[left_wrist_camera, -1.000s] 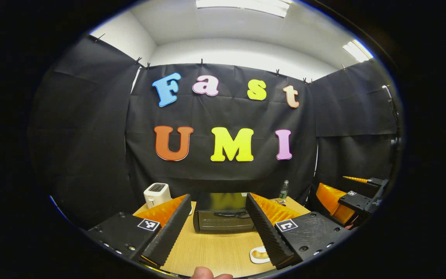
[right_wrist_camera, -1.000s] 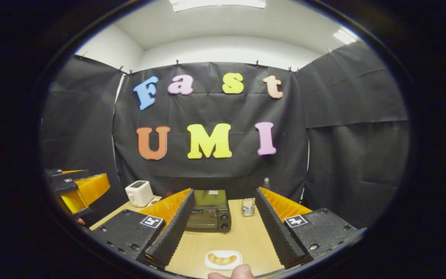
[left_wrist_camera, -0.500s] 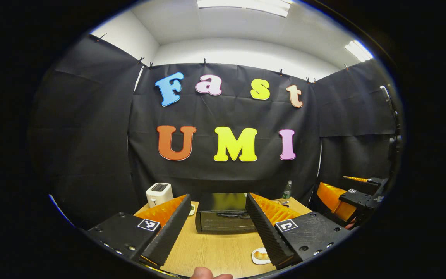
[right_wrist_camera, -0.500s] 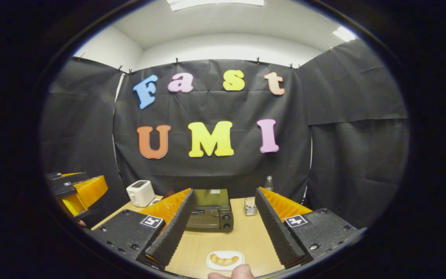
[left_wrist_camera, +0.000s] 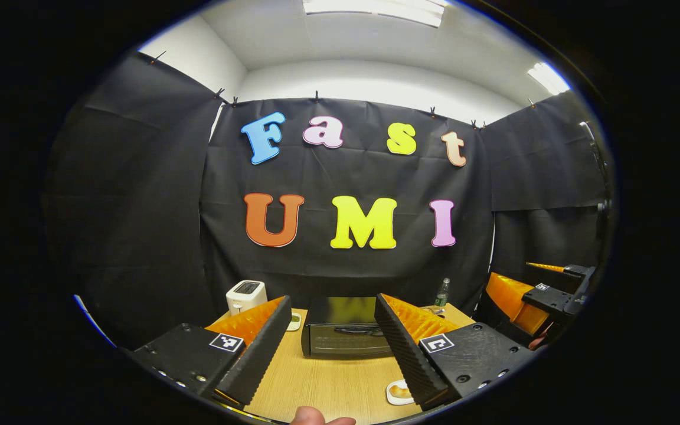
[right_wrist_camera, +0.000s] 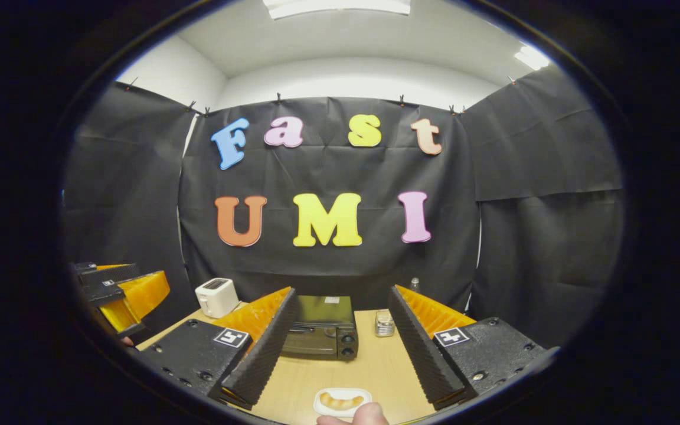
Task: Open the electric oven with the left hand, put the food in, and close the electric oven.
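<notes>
Shifting slightly since a second ago, the plate slides farther right in the left gripper view and the oven sits a touch lower in both. From left: a white toaster [left_wrist_camera: 246, 295] stands at the wooden table's [left_wrist_camera: 328, 383] far corner; the left gripper [left_wrist_camera: 331, 348], jaws spread and empty, frames the closed electric oven [left_wrist_camera: 346, 327]. Right gripper [right_wrist_camera: 340, 348], jaws likewise spread, hovers behind the food [right_wrist_camera: 340, 401] on its white plate [right_wrist_camera: 323, 394], near the table's front edge.

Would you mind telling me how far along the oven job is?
Nothing looks done yet: the oven door is shut, and the food lies on its plate. Both the left tongs and right tongs are open, holding nothing. Opening, loading and closing all remain.
</notes>
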Demonstrator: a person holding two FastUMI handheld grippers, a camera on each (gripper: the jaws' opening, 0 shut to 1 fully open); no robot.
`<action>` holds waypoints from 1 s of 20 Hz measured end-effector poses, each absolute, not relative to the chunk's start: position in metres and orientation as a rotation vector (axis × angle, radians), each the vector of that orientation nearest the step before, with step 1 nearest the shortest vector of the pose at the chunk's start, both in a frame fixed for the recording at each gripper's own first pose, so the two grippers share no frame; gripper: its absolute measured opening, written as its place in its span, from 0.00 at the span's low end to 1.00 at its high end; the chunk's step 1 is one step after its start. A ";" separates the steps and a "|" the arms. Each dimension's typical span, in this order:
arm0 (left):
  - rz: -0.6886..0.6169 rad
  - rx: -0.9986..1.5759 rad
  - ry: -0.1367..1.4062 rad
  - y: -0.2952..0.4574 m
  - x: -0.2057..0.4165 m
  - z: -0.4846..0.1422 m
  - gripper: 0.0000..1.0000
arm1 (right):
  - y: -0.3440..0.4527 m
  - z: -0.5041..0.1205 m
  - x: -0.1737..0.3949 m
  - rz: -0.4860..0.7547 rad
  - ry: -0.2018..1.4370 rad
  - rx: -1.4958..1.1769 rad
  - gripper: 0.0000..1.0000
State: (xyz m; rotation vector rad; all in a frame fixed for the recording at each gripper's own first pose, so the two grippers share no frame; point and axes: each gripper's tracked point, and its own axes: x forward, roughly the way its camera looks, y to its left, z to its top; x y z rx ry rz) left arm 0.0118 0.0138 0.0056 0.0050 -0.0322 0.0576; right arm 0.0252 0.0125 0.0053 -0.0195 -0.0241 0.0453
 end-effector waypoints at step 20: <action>0.023 -0.039 0.085 -0.022 0.062 -0.039 0.93 | -0.060 -0.015 0.034 -0.077 0.017 -0.017 0.97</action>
